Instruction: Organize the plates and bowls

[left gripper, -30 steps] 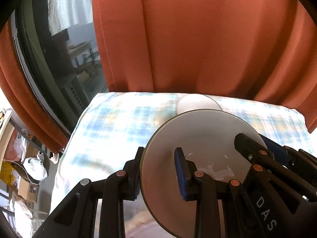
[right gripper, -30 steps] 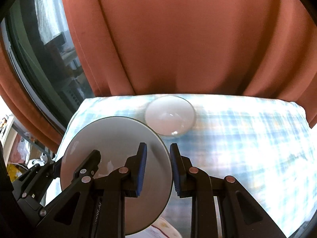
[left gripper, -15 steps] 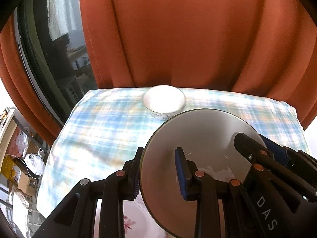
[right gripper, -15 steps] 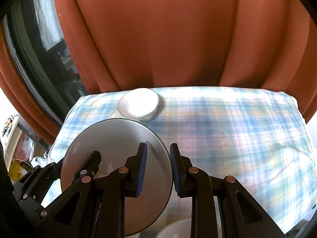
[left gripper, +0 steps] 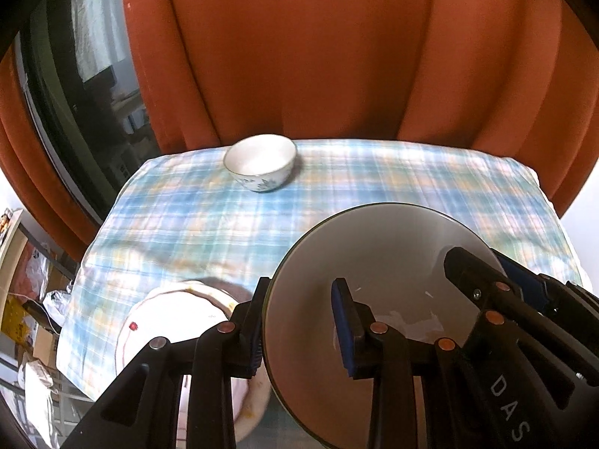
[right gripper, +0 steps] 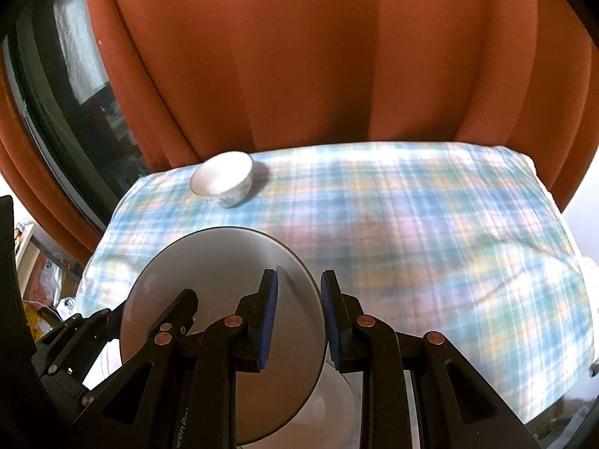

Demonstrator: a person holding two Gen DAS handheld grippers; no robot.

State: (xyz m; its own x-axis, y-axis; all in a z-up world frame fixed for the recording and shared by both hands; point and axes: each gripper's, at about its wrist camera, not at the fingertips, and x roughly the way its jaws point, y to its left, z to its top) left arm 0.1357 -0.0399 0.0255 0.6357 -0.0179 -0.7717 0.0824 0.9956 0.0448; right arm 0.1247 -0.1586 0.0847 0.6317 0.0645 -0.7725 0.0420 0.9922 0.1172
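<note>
Both grippers hold one grey plate [left gripper: 378, 262] by opposite rims, above the near edge of the checked tablecloth [left gripper: 179, 232]. My left gripper [left gripper: 303, 321] is shut on its left rim. My right gripper [right gripper: 297, 318] is shut on its right rim; the plate [right gripper: 221, 273] shows there too. A small white bowl [left gripper: 260, 162] with a blue pattern stands at the far left of the table, also in the right wrist view [right gripper: 222, 179]. A pale floral plate [left gripper: 176, 318] lies below the left gripper. A white dish [right gripper: 333, 400] lies under the held plate.
Orange curtains [left gripper: 337, 56] hang right behind the table. A dark window [left gripper: 86, 86] is at the left. Bags and boxes [left gripper: 33, 299] lie on the floor beyond the table's left edge. The cloth's right half [right gripper: 449, 243] is bare.
Both grippers and the grey plate have pulled back and risen. The white bowl now looks farther away. The floral plate and the white dish have come into view below.
</note>
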